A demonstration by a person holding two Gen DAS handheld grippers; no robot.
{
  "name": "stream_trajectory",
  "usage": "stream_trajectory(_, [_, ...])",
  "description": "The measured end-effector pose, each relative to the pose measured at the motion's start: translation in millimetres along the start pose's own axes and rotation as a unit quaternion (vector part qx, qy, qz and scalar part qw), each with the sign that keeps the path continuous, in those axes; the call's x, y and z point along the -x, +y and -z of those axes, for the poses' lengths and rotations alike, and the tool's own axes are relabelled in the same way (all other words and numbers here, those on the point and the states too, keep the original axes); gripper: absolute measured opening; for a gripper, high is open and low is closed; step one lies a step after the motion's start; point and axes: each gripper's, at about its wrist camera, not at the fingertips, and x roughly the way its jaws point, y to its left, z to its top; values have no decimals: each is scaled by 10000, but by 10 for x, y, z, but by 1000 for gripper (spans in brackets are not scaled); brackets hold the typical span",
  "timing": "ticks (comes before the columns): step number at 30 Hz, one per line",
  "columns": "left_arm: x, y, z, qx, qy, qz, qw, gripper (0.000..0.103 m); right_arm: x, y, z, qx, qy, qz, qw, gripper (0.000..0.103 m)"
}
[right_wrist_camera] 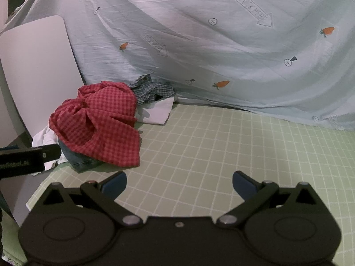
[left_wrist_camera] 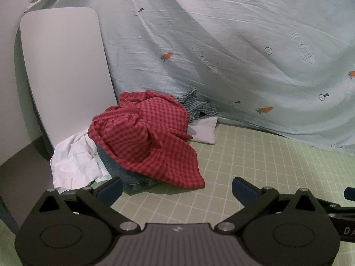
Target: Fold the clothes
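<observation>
A pile of crumpled clothes lies at the far left of the green grid mat (left_wrist_camera: 255, 166). On top is a red checked garment (left_wrist_camera: 146, 137), which also shows in the right wrist view (right_wrist_camera: 97, 122). Under it lie a denim piece (left_wrist_camera: 131, 179), a white garment (left_wrist_camera: 73, 164), a white cloth (left_wrist_camera: 205, 130) and a blue checked garment (left_wrist_camera: 197, 106). My left gripper (left_wrist_camera: 177, 190) is open and empty, just in front of the pile. My right gripper (right_wrist_camera: 179, 184) is open and empty over the bare mat (right_wrist_camera: 221, 150), to the right of the pile.
A light blue sheet with carrot prints (left_wrist_camera: 233, 44) hangs behind the mat. A white board (left_wrist_camera: 64, 75) leans at the left behind the pile. The left gripper's side (right_wrist_camera: 24, 158) shows at the left edge of the right wrist view.
</observation>
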Motion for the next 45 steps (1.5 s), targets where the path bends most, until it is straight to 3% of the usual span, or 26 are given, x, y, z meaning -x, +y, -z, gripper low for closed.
stream_trajectory(26, [-114, 41, -25, 3, 143, 53, 9999, 103, -98, -12, -4, -124, 100, 65, 9999, 103])
stream_trajectory(36, [-491, 134, -172, 332, 395, 123, 9986, 103, -425, -83, -115, -277, 117, 196, 9994, 103])
stream_trajectory(45, [-1122, 351, -506, 673, 564, -126, 9961, 103, -1111, -18, -482, 10, 224, 39, 9997, 103])
